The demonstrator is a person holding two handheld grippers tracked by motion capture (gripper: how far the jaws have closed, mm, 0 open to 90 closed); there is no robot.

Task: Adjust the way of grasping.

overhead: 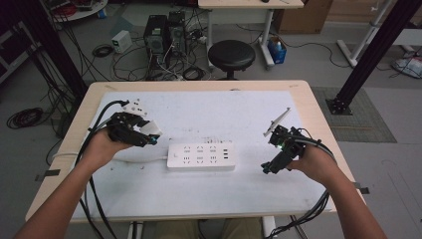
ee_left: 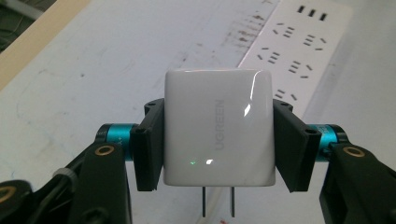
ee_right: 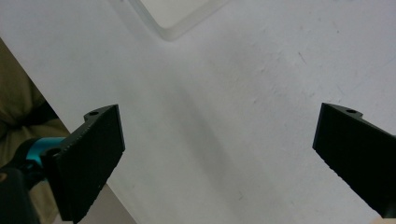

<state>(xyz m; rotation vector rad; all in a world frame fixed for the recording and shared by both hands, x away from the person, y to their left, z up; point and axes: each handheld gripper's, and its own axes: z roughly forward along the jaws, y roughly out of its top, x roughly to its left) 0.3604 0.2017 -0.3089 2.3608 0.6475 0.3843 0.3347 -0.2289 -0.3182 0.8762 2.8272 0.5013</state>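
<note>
The right gripper [ee_right: 219, 154] looks down on a white table mat [ee_right: 243, 93], its two black jaws standing wide apart with nothing between them. The left jaw rises from the lower left corner on a teal-collared arm; the right jaw enters from the lower right edge. At the top edge, left of centre, a corner of the white power strip [ee_right: 180, 14] lies on the mat. Along the left edge the mat ends, and khaki cloth [ee_right: 14, 98] shows beyond it.
</note>
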